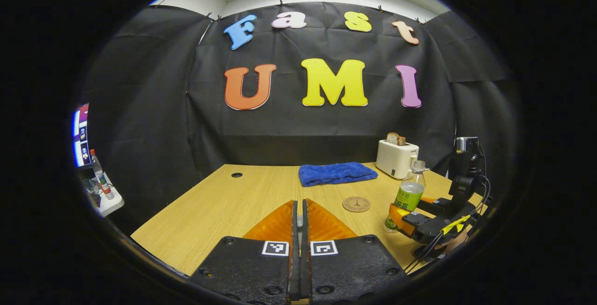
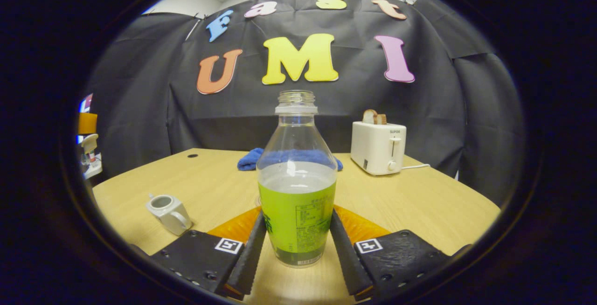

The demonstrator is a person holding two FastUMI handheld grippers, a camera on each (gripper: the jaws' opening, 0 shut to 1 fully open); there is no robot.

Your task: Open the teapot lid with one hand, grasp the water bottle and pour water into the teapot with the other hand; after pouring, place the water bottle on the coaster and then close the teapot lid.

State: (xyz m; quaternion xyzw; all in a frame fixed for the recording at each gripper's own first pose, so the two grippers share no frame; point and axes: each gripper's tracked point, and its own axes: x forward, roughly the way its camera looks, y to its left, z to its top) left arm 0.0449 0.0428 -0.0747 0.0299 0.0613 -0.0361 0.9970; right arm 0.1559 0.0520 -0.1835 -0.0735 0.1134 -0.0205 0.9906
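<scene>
A clear, capless water bottle [image 2: 297,211] with a green label, about half full, stands upright on the wooden table [image 2: 410,207]. My right gripper [image 2: 297,216] is shut on its lower half, one finger pressed against each side. In the left gripper view the bottle [image 1: 411,192] stands just right of the round brown coaster [image 1: 356,204], not on it. The small white teapot [image 2: 169,212] sits at the near left with its top uncovered. My left gripper [image 1: 300,202] is held above the table with its fingers together; a pale sliver shows between them, apparently the teapot lid.
A white toaster [image 2: 378,149] holding bread stands at the back right, its cord running right. A folded blue towel [image 1: 336,173] lies at the back centre. A side shelf [image 1: 106,200] with bottles is beyond the table's left edge. The table has a cable hole [image 1: 237,175].
</scene>
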